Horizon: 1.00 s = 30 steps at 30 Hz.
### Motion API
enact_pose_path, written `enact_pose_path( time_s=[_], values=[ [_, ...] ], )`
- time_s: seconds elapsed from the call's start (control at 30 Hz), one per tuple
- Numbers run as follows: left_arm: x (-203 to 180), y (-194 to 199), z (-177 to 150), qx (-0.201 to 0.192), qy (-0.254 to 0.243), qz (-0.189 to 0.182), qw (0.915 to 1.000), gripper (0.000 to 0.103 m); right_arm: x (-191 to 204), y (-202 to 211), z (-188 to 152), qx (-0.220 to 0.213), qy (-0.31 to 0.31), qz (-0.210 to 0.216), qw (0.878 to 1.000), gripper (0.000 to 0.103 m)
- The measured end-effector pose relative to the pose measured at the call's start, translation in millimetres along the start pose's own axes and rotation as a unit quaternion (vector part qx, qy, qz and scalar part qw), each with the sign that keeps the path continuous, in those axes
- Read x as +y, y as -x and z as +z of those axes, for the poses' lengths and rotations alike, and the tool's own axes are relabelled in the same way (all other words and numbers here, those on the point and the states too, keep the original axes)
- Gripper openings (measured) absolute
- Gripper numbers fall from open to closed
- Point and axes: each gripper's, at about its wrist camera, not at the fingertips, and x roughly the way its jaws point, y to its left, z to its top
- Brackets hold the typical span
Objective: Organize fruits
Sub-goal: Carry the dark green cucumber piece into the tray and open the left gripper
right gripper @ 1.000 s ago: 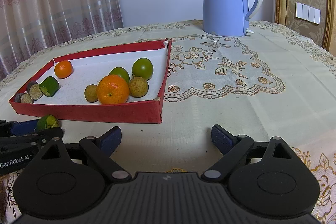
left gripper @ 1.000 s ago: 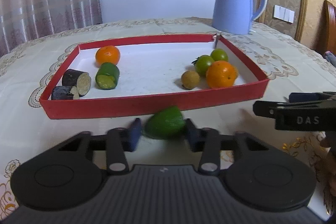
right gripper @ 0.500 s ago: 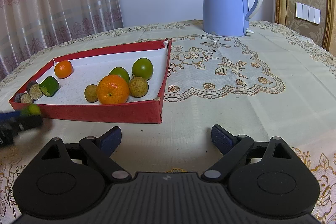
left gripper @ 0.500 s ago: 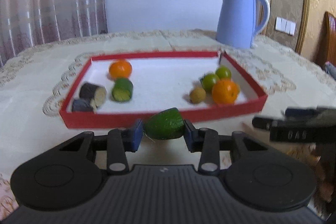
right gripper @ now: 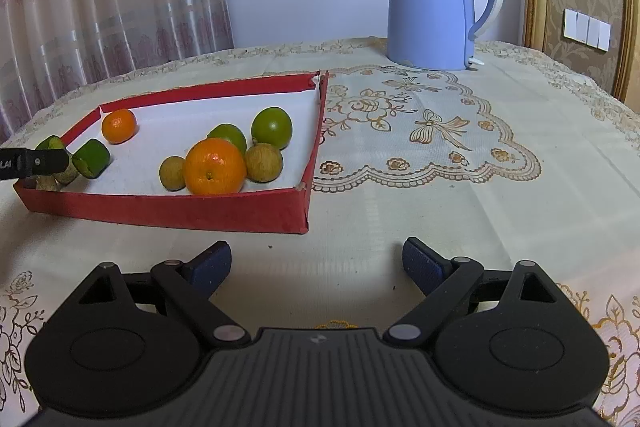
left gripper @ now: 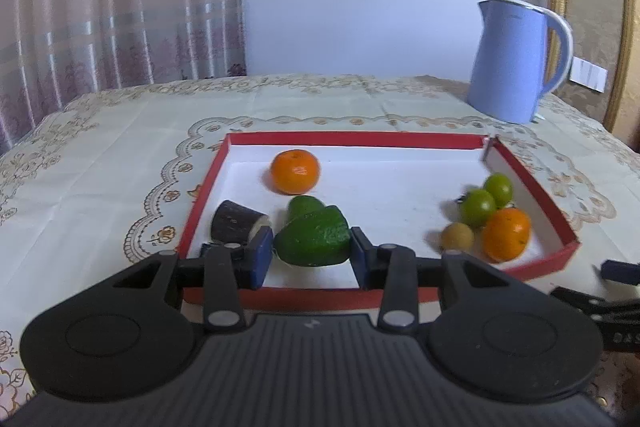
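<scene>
My left gripper (left gripper: 310, 247) is shut on a green cucumber chunk (left gripper: 312, 239) and holds it above the near-left part of the red tray (left gripper: 348, 139). Behind the chunk in the tray lie another green piece (left gripper: 304, 205), a dark eggplant piece (left gripper: 236, 227) and a small orange (left gripper: 295, 171). At the tray's right end sit a bigger orange (left gripper: 506, 234), two green tomatoes (left gripper: 478, 207) and a brown longan (left gripper: 458, 235). My right gripper (right gripper: 316, 263) stands open over the bare cloth in front of the tray (right gripper: 180, 211), with nothing between its fingers.
A blue kettle (right gripper: 436, 3) stands on the table behind and to the right of the tray. An embroidered cloth (right gripper: 420, 131) covers the table. Curtains hang at the left, and a gold-framed wall panel is at the right.
My left gripper has risen and gone forward with the green chunk, from the cloth in front of the tray to above its near-left part. The right gripper has kept still.
</scene>
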Motion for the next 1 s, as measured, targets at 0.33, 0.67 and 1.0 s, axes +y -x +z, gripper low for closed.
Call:
enact_pose_path(
  time_s=[0.33, 0.67, 1.0],
  values=[
    [10, -17, 2, 0.004, 0.006, 0.004, 1.0000, 0.037, 5, -1, 0, 0.005, 0.013, -0.009, 1.000, 0.094],
    [16, -28, 1, 0.004, 0.005, 0.014, 0.9999, 0.037, 7, -2, 1, 0.008, 0.020, -0.014, 1.000, 0.094],
    [15, -34, 0, -0.001, -0.002, 0.023, 0.9997, 0.037, 7, -2, 0, 0.008, 0.020, -0.013, 1.000, 0.094]
  ],
)
